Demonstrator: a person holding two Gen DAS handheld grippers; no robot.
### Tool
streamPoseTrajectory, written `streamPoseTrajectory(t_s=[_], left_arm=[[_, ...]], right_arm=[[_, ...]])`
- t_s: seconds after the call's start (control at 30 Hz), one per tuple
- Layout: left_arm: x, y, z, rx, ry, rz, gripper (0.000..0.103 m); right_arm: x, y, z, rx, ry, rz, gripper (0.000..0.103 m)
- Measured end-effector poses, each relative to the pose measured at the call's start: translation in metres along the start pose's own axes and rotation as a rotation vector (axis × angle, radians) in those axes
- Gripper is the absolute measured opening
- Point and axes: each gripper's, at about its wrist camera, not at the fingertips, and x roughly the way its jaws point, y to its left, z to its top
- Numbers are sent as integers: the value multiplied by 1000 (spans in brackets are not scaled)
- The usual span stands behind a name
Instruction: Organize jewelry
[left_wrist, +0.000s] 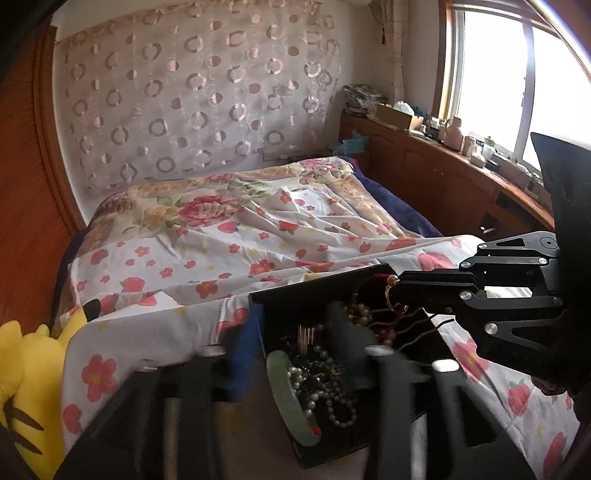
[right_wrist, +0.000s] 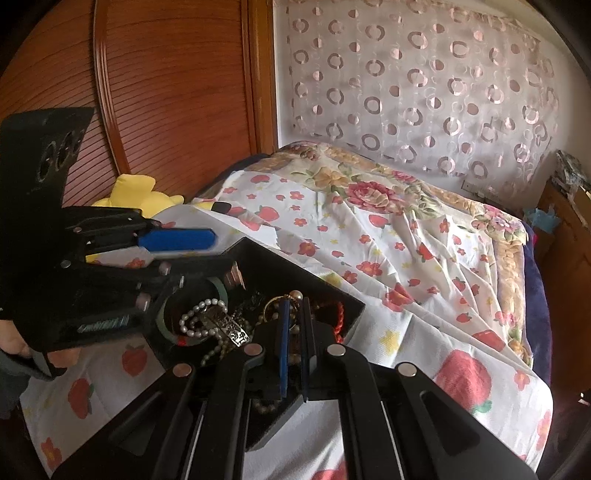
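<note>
Right gripper (right_wrist: 293, 314) pinches gold ring (right_wrist: 275, 302) inside jewelry box (right_wrist: 332, 291).

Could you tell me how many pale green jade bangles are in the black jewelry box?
1. The pale green jade bangle lies along the left side of the black jewelry box, beside a white pearl strand. Others may hide under the tangle.

Black tray (right_wrist: 332, 291) crowded with tangled jewelry (right_wrist: 221, 325); both grippers overhead; open bedsheet (right_wrist: 424, 258) beyond

left wrist: close, faces window side | right wrist: close, faces wardrobe | shared: jewelry box (left_wrist: 280, 295) (right_wrist: 325, 291), bed (left_wrist: 229, 236) (right_wrist: 406, 236)
</note>
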Motion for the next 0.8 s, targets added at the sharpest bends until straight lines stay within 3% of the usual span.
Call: streamPoseTrajectory(t_s=[0.1,0.3,0.33,0.37,0.43,0.53,0.8], left_arm=[[-9,4,-4,-15,-12,15,55],[-47,3,-17,-53,-63,47,79],[-55,1,-20,-58,-75,46,82],[-64,-2,-24,-63,-85,49,85],[-83,-10,-31,-72,-107,67,93],[-113,-25,-41,-74,-141,91,96],[-171,-62,-64,-65,-190,146,96]], right_arm=[[-2,0,0,8,-13,-13,6],[-29,6,-13,38,-49,-37,7],[-38,9,-17,47,-65,-41,18],[-47,12,-21,54,-81,-47,40],[-72,22,-35,69,-133,-71,64],[-101,35,-53,80,-164,-77,66],[-172,60,-91,121,-271,-123,101]])
